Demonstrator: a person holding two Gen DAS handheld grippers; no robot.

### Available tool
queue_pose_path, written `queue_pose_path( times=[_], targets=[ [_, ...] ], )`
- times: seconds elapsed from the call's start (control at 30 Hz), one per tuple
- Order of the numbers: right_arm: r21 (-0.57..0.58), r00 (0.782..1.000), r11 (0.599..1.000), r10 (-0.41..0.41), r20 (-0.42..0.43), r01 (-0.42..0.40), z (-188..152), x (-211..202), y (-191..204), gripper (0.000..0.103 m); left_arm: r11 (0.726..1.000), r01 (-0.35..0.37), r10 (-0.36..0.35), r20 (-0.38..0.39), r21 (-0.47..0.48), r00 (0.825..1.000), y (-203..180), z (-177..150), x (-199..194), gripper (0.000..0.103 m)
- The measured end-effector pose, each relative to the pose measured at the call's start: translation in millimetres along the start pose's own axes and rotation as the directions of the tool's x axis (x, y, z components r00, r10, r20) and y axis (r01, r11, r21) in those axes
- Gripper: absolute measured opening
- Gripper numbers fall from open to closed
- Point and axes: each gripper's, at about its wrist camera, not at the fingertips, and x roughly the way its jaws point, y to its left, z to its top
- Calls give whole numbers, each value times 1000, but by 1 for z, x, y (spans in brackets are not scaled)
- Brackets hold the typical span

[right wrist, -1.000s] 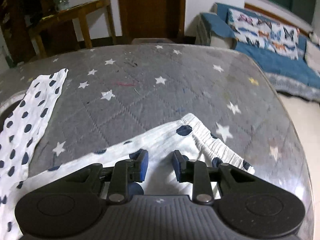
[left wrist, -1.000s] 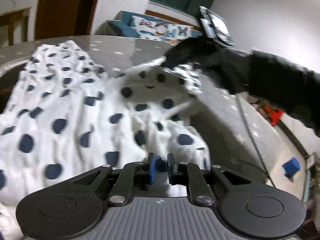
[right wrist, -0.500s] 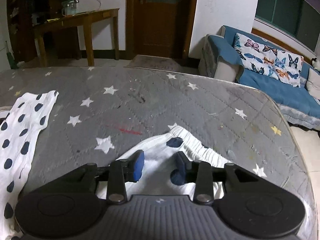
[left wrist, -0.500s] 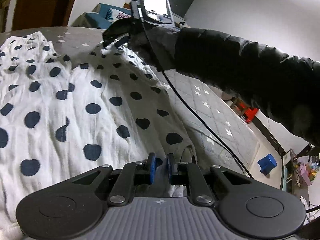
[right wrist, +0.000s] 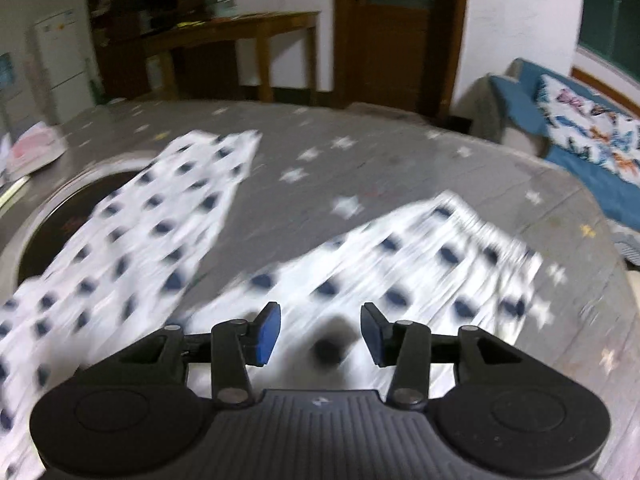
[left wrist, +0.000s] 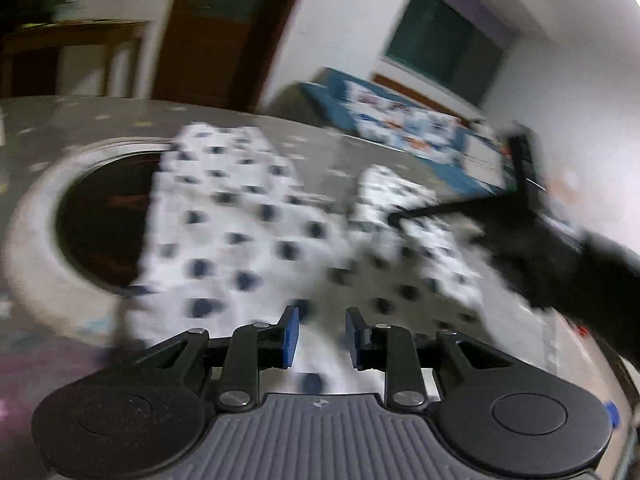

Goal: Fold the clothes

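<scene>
A white garment with dark blue dots [left wrist: 240, 240] lies spread on the grey star-patterned surface [left wrist: 320, 148], blurred by motion. Its two legs part in the right wrist view, one leg [right wrist: 132, 236] to the left and the other [right wrist: 420, 264] to the right. My left gripper [left wrist: 322, 336] hovers over the cloth with its jaws opening, and nothing is pinched between the blue pads. My right gripper [right wrist: 320, 330] is above the cloth near where the legs join, jaws opening wider, pads clear of the fabric. A black-sleeved arm [left wrist: 560, 264] with the other gripper crosses the right of the left wrist view.
A dark round recess [left wrist: 104, 220] with a pale rim sits in the surface at the left, partly under the cloth. A blue sofa with butterfly cushions [right wrist: 580, 132] stands beyond the right edge. A wooden table [right wrist: 240, 40] and a door lie behind. Papers [right wrist: 32, 148] rest far left.
Both grippers let go of the cloth and their jaws spread apart. Both pulled back and lifted, so more of the garment shows, lying flat with its legs apart.
</scene>
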Motion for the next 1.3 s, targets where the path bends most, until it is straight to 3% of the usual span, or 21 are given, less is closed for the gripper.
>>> queue_pose_path(
  times=[0.23,0.3,0.4,0.57,0.77,1.0,1.13,1.3],
  targets=[
    [0,1000,1000,-4,13,4,-38,-21,5,45,989,-116,114,-27,-90,993,37,-9,2,25],
    [3,1000,1000,-20,20,20,-46,-27,1,45,987,-129,128,-23,-91,992,42,-14,-2,19],
    [14,998,999,-50,25,49,-55,-35,-6,51,984,-159,158,-15,-83,987,45,-20,-11,17],
    [3,993,995,-103,48,103,-66,-52,-5,51,980,-185,185,-8,-73,983,42,-24,-24,18],
    [-80,994,996,35,100,-27,-74,-88,39,52,983,-184,184,30,-17,982,23,-25,-35,18],
    [-201,971,955,233,57,-217,-100,-114,101,52,981,-194,194,15,26,981,14,-38,-32,18],
    [-259,962,929,274,6,-263,-122,-121,122,52,978,-206,206,-1,27,978,16,-46,-34,18],
    [-257,966,932,255,-34,-255,-147,-125,123,53,977,-213,213,-13,27,977,15,-55,-39,17]
  ],
)
